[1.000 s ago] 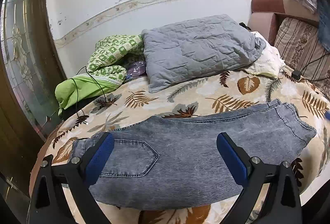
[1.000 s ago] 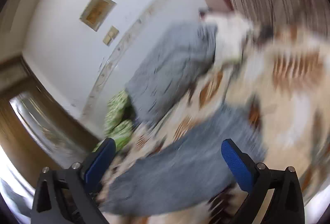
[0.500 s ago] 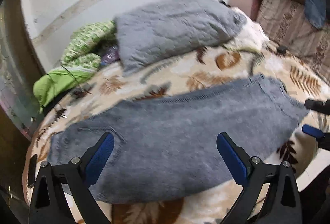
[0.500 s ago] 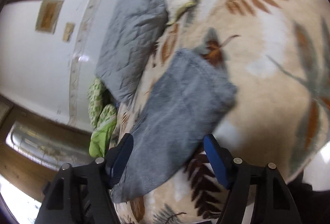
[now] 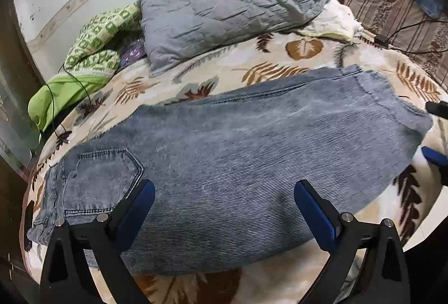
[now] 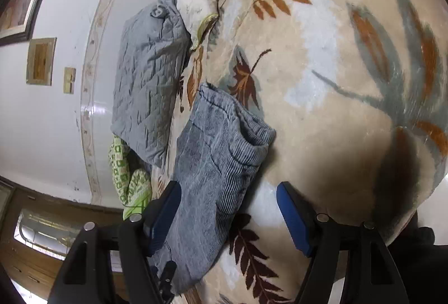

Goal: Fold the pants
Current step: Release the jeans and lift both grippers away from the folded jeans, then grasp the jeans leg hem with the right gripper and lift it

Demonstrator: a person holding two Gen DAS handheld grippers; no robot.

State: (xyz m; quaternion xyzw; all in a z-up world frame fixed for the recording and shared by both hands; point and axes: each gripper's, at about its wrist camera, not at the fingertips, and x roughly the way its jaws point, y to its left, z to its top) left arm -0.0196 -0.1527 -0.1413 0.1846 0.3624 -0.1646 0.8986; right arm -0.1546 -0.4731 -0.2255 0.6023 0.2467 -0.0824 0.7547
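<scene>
Grey-blue jeans [image 5: 224, 158] lie flat along the bed, folded lengthwise, waist and back pocket at the left, leg hems at the right. My left gripper [image 5: 224, 214] is open and empty, hovering over the jeans' near edge at the seat. My right gripper [image 6: 228, 215] is open, with its jaws on either side of the leg hems [image 6: 224, 152] near the bed's edge, not closed on the cloth. Its blue fingertips [image 5: 434, 157] show at the right edge of the left wrist view.
The bed has a cream leaf-print blanket [image 5: 280, 63]. A grey quilted pillow [image 5: 224, 4] and a green patterned cloth [image 5: 92, 51] lie behind the jeans. A black cable [image 5: 56, 96] trails at the left. A striped cushion [image 5: 392, 9] is at the right.
Both grippers have come down closer to the jeans. The right gripper swung round to the leg hems and narrowed its opening somewhat. The jeans have not moved.
</scene>
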